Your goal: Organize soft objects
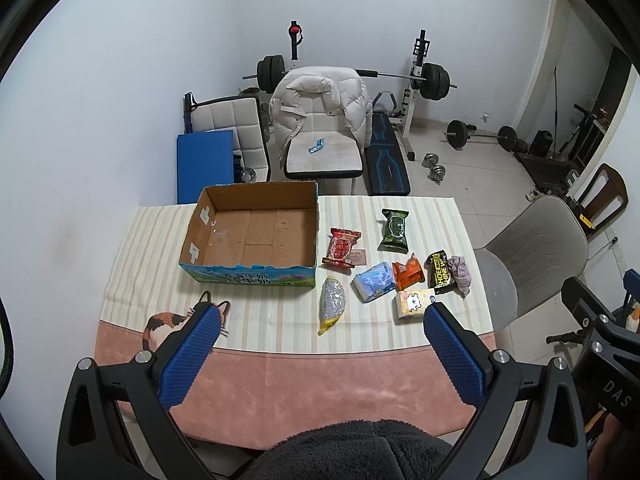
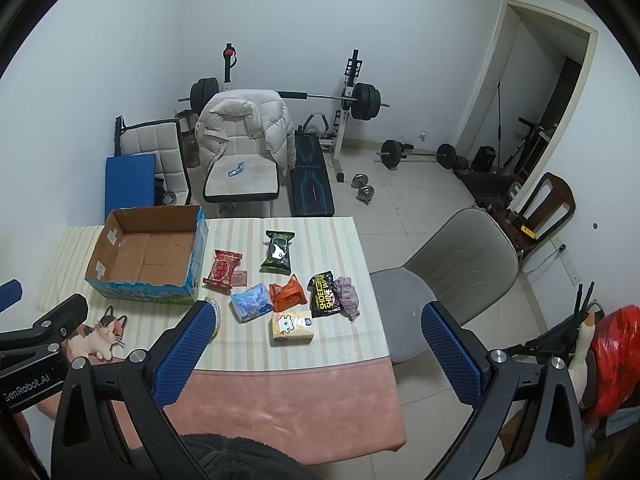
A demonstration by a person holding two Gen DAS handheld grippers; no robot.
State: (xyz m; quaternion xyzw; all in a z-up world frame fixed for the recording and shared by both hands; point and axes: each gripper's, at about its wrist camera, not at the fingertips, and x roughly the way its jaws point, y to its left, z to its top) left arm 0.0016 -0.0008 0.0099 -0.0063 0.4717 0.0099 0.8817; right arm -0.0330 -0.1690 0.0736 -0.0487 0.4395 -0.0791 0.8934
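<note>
While both grippers hang above the near table edge, the left gripper (image 1: pixel 320 320) and right gripper (image 2: pixel 316 320) stand spread wide, holding nothing. Box (image 1: pixel 252 236) sits far left on the table (image 1: pixel 280 380), open. To its right lie the soft items: red pack (image 1: pixel 340 248), green pack (image 1: pixel 394 230), blue tissue pack (image 1: pixel 374 280), orange pouch (image 1: pixel 408 272), black pack (image 1: pixel 440 272), what appears to be a pink cloth (image 1: pixel 460 274), yellow tissue pack (image 1: pixel 414 302), and a mesh pouch (image 1: pixel 332 306) nearest.
</note>
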